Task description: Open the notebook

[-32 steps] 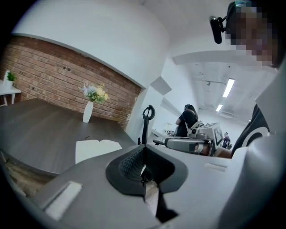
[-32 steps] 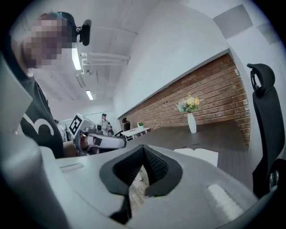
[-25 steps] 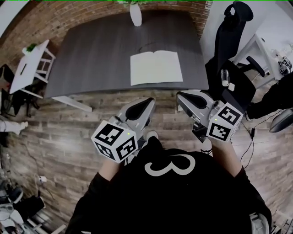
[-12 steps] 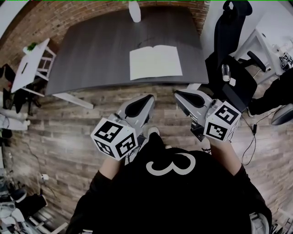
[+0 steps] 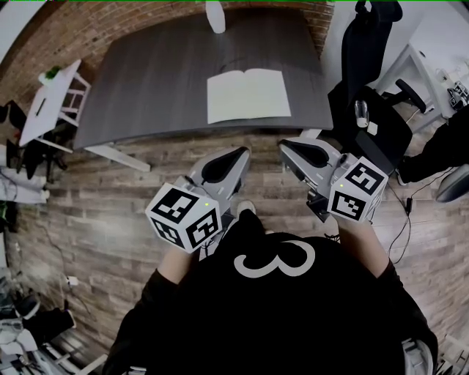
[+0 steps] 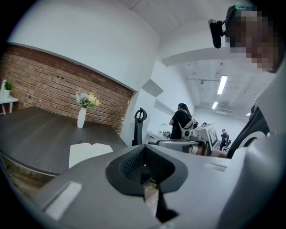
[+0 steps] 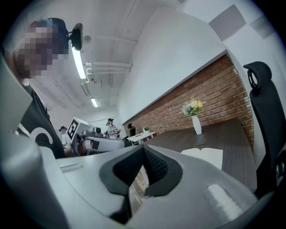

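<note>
The notebook (image 5: pixel 248 95) lies open, white pages up, near the front edge of the dark table (image 5: pixel 161 80). It also shows in the left gripper view as the notebook (image 6: pixel 89 152) and in the right gripper view as the notebook (image 7: pixel 206 156). My left gripper (image 5: pixel 238 154) and right gripper (image 5: pixel 286 148) hang side by side over the floor, well short of the table and close to the person's body. Both are shut with nothing between the jaws. The left gripper (image 6: pixel 143 169) and right gripper (image 7: pixel 142 166) point roughly level toward the table.
A white vase with flowers (image 5: pixel 215 16) stands at the table's far edge. A black office chair (image 5: pixel 366 51) is at the table's right, a white side table (image 5: pixel 47 110) at its left. People (image 6: pixel 182 120) stand in the background. The floor (image 5: pixel 110 198) is wood plank.
</note>
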The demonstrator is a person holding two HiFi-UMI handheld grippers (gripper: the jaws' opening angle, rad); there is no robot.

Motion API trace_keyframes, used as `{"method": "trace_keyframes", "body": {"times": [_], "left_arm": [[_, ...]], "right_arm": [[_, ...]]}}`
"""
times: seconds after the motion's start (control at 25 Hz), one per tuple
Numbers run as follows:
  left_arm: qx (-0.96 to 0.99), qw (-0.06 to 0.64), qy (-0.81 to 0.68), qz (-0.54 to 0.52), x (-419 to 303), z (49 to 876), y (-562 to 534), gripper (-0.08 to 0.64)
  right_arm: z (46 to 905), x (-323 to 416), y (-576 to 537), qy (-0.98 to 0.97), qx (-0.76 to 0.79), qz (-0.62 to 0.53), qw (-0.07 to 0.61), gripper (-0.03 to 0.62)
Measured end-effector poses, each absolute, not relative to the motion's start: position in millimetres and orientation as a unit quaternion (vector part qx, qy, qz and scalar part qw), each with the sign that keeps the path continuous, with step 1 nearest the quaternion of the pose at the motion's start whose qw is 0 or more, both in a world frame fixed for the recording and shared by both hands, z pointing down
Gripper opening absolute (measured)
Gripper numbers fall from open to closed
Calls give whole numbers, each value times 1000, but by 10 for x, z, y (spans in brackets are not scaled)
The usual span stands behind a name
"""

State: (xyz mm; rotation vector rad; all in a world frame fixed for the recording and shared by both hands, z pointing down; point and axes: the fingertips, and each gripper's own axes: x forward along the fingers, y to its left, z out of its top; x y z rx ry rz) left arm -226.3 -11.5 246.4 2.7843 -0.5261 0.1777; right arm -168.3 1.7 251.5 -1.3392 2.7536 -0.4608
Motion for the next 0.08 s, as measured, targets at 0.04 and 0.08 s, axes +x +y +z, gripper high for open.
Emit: {"method": "trace_keyframes", "body": {"times": [0.04,0.08], "left_arm": [[970,149,-183,62,-2258,2448,-103,18],[970,147,-183,62,-2254,2431,-93,18]], "right_arm": [[2504,-1677,28,889,-432,-148,22,0],[2492,-1672,38,890,-432,-146,22,0]]}}
